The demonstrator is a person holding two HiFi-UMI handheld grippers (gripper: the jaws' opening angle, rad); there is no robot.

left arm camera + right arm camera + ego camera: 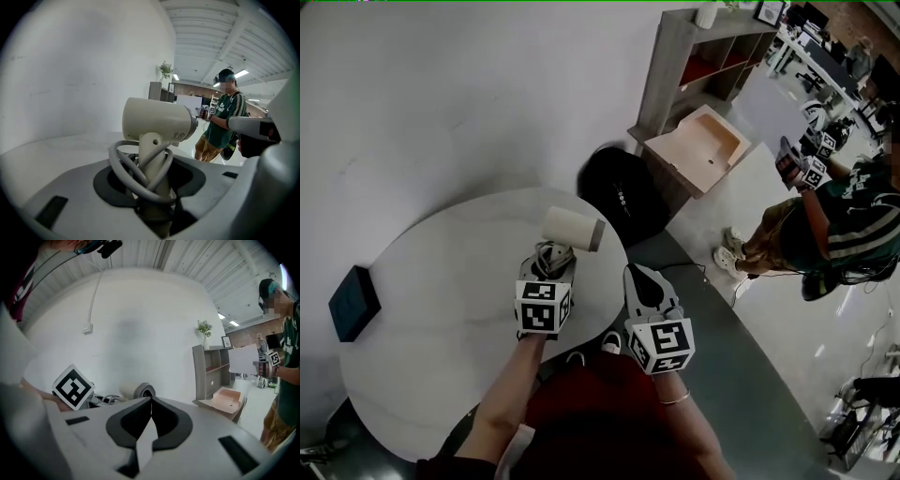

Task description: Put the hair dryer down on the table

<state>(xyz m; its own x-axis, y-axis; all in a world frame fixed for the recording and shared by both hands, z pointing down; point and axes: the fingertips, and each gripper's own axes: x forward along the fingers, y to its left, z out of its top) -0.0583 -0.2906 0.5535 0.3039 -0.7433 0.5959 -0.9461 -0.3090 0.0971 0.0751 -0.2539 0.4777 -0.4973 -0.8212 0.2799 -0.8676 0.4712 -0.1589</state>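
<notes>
The left gripper (152,187) has its jaws partly apart and clamped on the handle of the hair dryer (157,123), with loops of the grey cord (126,164) caught in the same grip. The handle runs straight out along the jaws, so the dryer's long axis continues the tool's own line. At its far end the cream barrel lies crosswise, its grey-ringed end pointing to the tool's right. Below and ahead of the barrel lies the white table (441,281); whether the dryer touches it cannot be told. This arm alone carries the load, so setting it down likely means lowering forward. Just to the tool's right, the right gripper (150,420) has its jaws together on nothing, clear of the dryer.
</notes>
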